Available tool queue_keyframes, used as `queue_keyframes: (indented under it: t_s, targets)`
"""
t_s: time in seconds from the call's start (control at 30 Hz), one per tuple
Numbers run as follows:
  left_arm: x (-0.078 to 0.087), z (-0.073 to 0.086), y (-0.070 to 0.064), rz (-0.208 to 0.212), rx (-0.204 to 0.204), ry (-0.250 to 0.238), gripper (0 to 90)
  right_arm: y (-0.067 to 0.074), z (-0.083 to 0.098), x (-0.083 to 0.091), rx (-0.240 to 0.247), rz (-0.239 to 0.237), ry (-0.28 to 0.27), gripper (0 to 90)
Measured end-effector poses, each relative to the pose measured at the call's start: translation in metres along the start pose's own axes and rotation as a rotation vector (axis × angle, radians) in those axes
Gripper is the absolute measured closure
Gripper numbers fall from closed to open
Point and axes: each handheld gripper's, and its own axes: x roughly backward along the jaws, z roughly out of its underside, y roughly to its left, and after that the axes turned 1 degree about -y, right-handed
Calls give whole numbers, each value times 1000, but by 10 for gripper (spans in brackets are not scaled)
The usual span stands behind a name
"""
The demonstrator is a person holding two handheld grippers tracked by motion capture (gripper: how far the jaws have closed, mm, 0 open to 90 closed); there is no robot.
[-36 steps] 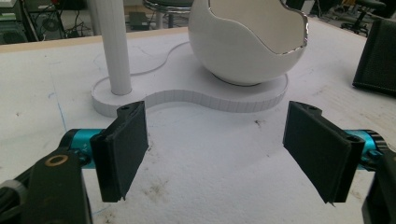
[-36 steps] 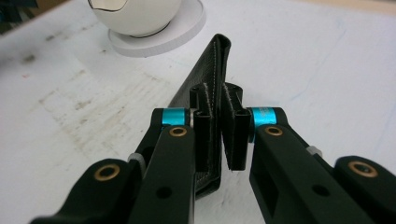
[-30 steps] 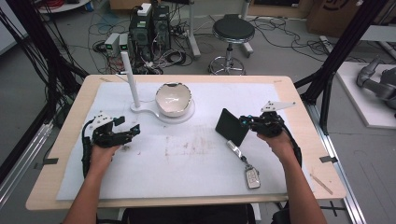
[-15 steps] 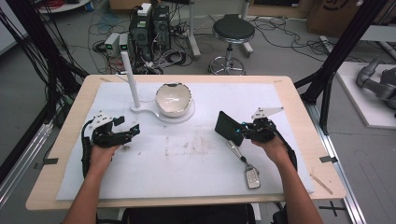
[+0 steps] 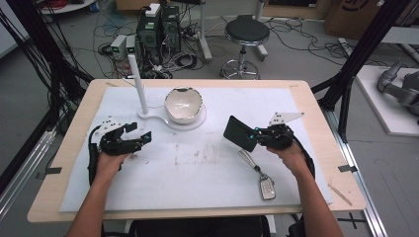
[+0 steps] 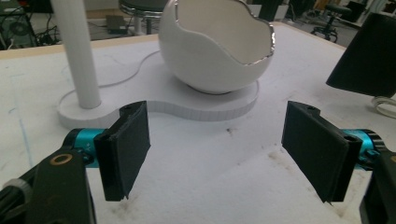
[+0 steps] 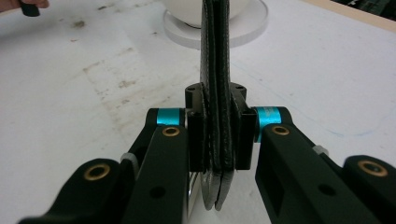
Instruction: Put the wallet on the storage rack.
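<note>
Wallet, black and flat with stitched leather edges, is sitting clamped between the jaws of your right gripper, held up off the white table cover at the right of the middle, just short of the bowl's base. You are holding that gripper level and pointing it toward the table's centre, your forearm coming in from the bottom right with the grey three-cornered plate riding on top. In the right gripper view the wallet is standing edge-on, a thin dark double layer with pale stitching, and both pads are pressing flat on its sides, so your right gripper is closed nearly all the way on it. The high view is showing what that close view hides: a pale strap trailing from the wallet down to a silver key fob lying on the cover near your wrist. You are keeping your left gripper low at the left side, pointing right, its jaws standing wide apart with nothing between them. The left gripper view is showing the left gripper aimed at a glossy white bowl shaped like a cracked eggshell with a jagged silver rim, seated on a smooth white base beside an upright white post.
</note>
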Motion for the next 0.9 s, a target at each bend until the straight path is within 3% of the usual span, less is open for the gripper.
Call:
queue_keyframes:
  t_s: [0.2,0.3,0.4,0.47,0.53,0.57,0.6,0.67,0.77,0.87,0.9]
  targets:
    - [-3,-8,-9,69,-13,-10,248,8,-16,-5,35,-36,-20,808]
    - [-5,-17,-15,129,-19,-25,256,11,-31,-9,69,-50,-44,807]
    - [-6,-23,-21,194,-23,-37,268,15,-40,-13,73,-109,-61,807]
    - [-7,-24,-23,210,-28,-39,270,19,-44,-18,92,-138,-54,807]
    - [-10,-30,-29,261,-41,-53,270,24,-47,-23,107,-162,-44,807]
    - [-10,-30,-29,261,-41,-53,270,26,-48,-26,118,-173,-41,807]
    - [-13,-35,-33,299,-55,-61,270,28,-49,-28,122,-181,-39,807]
    - [-14,-38,-34,314,-65,-62,270,30,-51,-32,133,-197,-41,807]
    - [-20,-44,-38,346,-85,-53,282,32,-53,-34,132,-208,-49,807]
    - [-27,-44,-39,372,-72,-41,299,33,-55,-36,123,-232,-69,806]
    - [-34,-43,-41,397,-66,-30,303,34,-56,-37,120,-245,-86,807]
